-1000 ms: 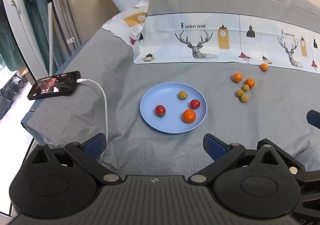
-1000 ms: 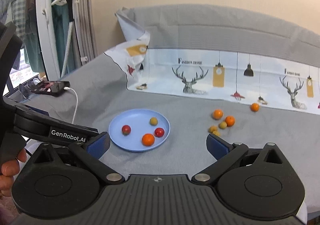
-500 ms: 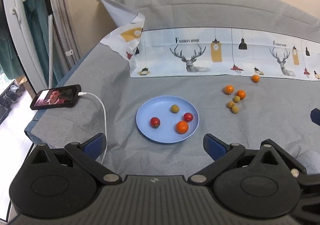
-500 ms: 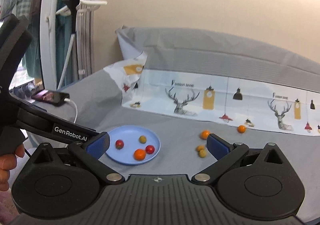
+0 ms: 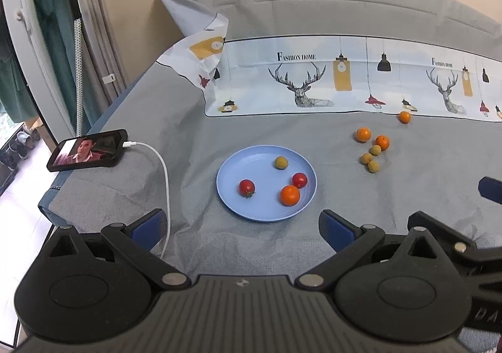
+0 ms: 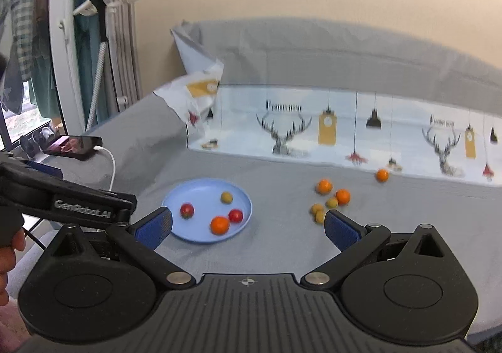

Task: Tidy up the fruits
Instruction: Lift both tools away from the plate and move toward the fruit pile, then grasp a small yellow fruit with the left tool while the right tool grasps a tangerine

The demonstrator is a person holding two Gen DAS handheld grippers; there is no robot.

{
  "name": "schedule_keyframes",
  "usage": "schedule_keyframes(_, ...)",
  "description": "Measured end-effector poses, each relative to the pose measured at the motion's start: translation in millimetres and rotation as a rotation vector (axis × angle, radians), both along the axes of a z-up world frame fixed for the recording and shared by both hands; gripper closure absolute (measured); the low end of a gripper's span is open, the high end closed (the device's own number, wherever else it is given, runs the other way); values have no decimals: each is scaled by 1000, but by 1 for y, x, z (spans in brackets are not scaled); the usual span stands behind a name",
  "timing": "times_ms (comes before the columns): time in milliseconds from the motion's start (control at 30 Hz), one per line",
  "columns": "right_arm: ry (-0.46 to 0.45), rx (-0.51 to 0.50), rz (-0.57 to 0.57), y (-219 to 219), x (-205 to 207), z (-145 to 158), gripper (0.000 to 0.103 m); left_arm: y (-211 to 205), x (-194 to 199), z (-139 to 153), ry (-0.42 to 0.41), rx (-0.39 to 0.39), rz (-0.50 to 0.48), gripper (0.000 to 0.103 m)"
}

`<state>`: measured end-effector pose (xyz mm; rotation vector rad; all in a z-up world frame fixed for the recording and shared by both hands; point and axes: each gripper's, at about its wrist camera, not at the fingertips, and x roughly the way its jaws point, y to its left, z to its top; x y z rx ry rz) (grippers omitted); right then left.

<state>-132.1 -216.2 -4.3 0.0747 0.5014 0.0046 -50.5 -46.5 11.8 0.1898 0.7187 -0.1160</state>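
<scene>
A blue plate (image 5: 260, 212) (image 6: 194, 190) lies on the grey cloth and holds two red tomatoes (image 5: 247, 187), an orange (image 5: 290, 195) and a yellow-green fruit (image 5: 281, 162). To its right lies a loose cluster of oranges (image 5: 363, 134) (image 6: 324, 186) and small yellow-green fruits (image 5: 373, 166) (image 6: 319, 215), with one lone orange (image 5: 404, 117) (image 6: 382, 175) farther back. My left gripper (image 5: 241, 229) is open and empty, held short of the plate. My right gripper (image 6: 248, 227) is also open and empty, raised above the cloth's near side.
A phone (image 5: 88, 150) with a lit screen lies at the left edge, its white cable (image 5: 164, 177) running toward the front. A printed deer cloth (image 5: 345, 83) spans the back. A rack and curtains (image 5: 78, 39) stand left. A hand (image 6: 9, 259) holds the other gripper.
Both grippers have pulled back and lifted from the plate, so the fruits appear smaller and farther. The fruits and the plate have not moved. Both stay open.
</scene>
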Motion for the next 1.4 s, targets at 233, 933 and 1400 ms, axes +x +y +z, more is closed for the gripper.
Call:
schedule_keyframes(233, 60, 84, -23, -22, 23, -9, 1, -17, 21, -6, 40, 29, -2, 0)
schedule_keyframes(933, 231, 252, -109, -111, 99, -56, 1, -117, 113, -40, 165, 117, -74, 0)
schedule_keyframes(1400, 224, 148, -371, -248, 179, -111, 1, -221, 258, -122, 390, 54, -168, 0)
